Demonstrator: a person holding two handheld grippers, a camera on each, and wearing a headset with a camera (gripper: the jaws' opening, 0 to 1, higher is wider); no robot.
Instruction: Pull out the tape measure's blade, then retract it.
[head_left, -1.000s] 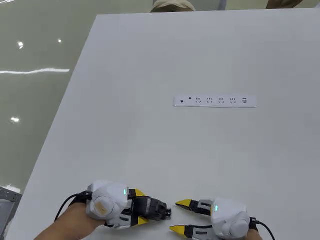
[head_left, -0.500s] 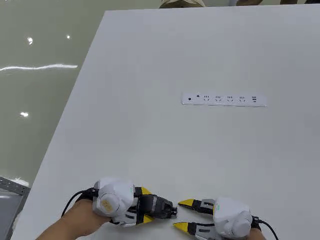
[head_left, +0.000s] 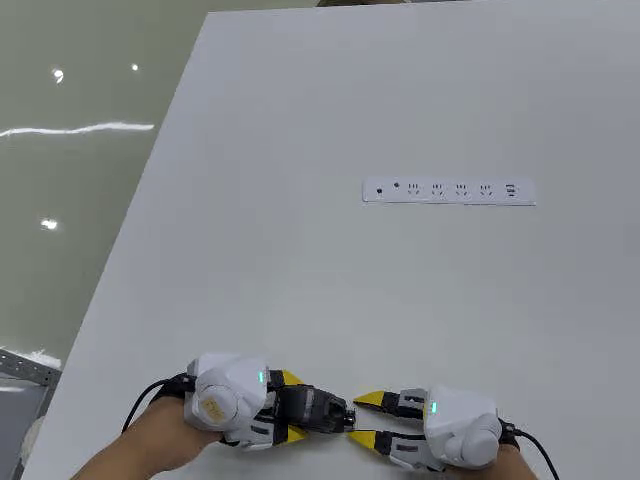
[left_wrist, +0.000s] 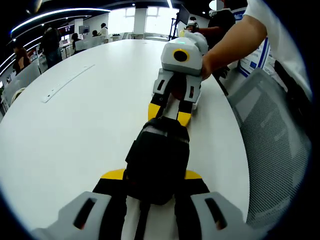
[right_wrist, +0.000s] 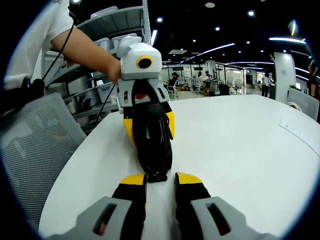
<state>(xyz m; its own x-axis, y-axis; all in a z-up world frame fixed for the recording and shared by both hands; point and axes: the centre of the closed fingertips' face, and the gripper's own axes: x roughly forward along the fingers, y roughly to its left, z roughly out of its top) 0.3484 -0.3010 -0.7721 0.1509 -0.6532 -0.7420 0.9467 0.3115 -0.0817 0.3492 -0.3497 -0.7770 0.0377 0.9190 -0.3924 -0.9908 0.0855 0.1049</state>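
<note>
We see the left gripper (head_left: 292, 407) clamped on the tape (head_left: 318, 410) at the near edge of the table (head_left: 400, 300); the right gripper (head_left: 365, 419), released, flanks its tip.

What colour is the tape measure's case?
Black. The tape measure shows best in the right gripper view.

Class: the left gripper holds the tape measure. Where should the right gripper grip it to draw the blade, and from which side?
Grip the hook jutting from the front of the tape measure. Come head-on, opposite the left gripper clamping the body; the hook points into the gap of the right gripper.
</note>
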